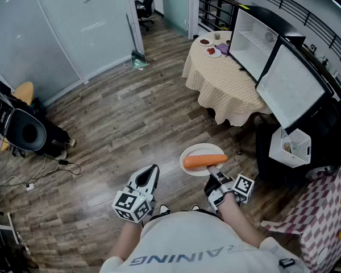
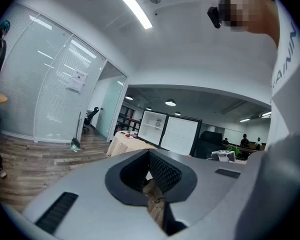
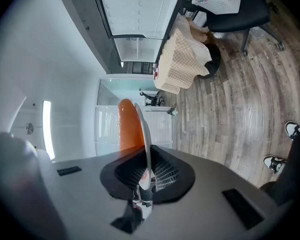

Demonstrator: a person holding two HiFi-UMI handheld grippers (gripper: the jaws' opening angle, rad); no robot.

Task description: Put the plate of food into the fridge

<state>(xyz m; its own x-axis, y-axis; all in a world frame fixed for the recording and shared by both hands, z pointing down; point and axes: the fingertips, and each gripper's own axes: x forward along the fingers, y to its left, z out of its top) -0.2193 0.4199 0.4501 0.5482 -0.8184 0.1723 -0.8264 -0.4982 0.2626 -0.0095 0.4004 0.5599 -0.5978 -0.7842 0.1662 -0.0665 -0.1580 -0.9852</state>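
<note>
Plate (image 1: 198,151): white, round and shallow, likely glazed ceramic or melamine, so stiff, smooth and slippery at the rim. It juts straight ahead of the right gripper (image 1: 215,172), which is clenched on its near rim; the rest hangs free over the floor.

Load: one carrot (image 1: 203,161), orange, smooth and tapered, lying across the plate just ahead of the jaws. Being round, it will probably roll if the plate tips. Light in itself, but a one-edge grip lets the far side lever downward, so I'd judge it needs keeping level and moving slowly. A second hold on the opposite rim would steady it.

Left gripper (image 1: 152,174): beside the right one, jaws drawn together on nothing, with only floor beyond them.

Floor (image 1: 131,118): wood-look planks, matte.

Table (image 1: 224,81): well ahead of the gripper, round, draped in a soft pale checked cloth, with small dishes on it.

Fridge (image 1: 256,41): beyond the table, ahead and to the right. Dark casing, doors open, white inside. Plate not yet near it.
</note>
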